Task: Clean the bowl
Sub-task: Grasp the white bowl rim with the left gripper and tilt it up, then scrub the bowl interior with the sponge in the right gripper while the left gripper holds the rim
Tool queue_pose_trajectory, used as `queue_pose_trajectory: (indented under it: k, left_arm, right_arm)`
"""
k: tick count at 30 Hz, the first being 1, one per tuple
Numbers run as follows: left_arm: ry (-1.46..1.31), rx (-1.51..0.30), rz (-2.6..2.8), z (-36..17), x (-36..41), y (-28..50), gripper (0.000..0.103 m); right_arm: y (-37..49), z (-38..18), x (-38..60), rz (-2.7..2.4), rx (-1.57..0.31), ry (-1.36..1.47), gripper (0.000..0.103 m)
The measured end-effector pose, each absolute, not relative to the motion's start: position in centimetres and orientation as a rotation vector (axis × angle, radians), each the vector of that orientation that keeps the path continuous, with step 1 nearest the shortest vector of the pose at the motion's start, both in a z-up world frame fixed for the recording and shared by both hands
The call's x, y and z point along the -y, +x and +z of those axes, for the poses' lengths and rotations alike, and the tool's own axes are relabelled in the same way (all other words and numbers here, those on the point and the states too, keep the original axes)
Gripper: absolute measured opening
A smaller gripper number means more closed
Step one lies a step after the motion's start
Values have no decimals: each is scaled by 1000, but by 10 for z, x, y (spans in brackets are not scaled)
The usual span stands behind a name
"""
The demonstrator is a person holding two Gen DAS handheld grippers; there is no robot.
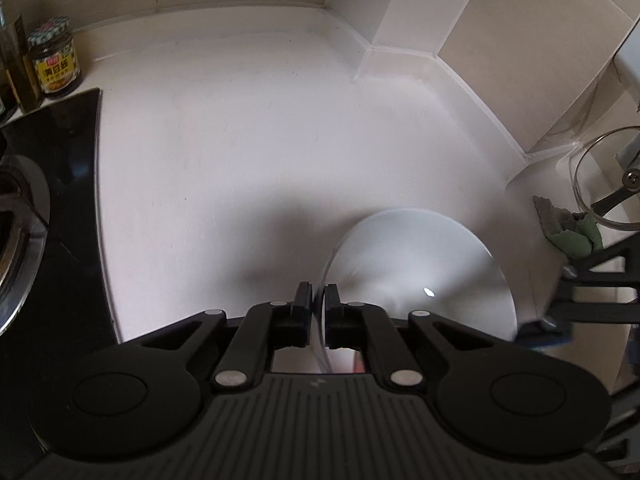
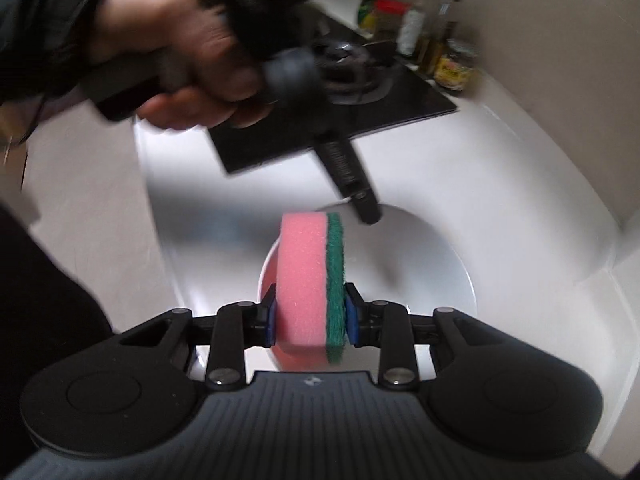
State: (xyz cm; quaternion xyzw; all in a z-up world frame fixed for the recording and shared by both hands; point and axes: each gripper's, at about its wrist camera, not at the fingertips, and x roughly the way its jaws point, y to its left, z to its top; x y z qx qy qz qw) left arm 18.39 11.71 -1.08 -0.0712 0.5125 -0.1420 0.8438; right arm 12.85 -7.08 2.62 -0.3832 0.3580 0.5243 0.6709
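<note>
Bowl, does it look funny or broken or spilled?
Not broken, nothing spilled. The white bowl is tipped up on its side because the left claw pinches its rim. The right claw holds a pink-and-green sponge over it.

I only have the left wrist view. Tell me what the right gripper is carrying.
Observer: The right gripper is shut on a sponge, pink with a green scouring layer.
Operator: Report where the sponge sits relative to the bowl.
Observer: It is over the white bowl, near its rim; I cannot tell whether they touch.
Operator: Confirm what holds the bowl.
Observer: The left gripper pinches its rim; its handle is in the person's hand.
</note>
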Motion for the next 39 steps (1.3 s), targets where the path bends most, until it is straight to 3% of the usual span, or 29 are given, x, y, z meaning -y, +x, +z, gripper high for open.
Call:
queue_pose_trajectory:
  k: [18,23,29,39]
  left_arm:
    - [-163,-1120,-155,-9,-113,146,7]
    - [-122,-1143,-252,-10,-114,174,4]
    - [-142,-1150,-328,-12,-108,203,8]
    - [-219,-1163,-234,-16,-118,155,10]
  right_arm:
    - [83,15,60,1182,-636,-1173,27]
    - [67,19,55,1143,-630,-1229,27]
    - [56,15,49,1058,-619,-1349,27]
    - [57,10,50,1049,-621,-1361,27]
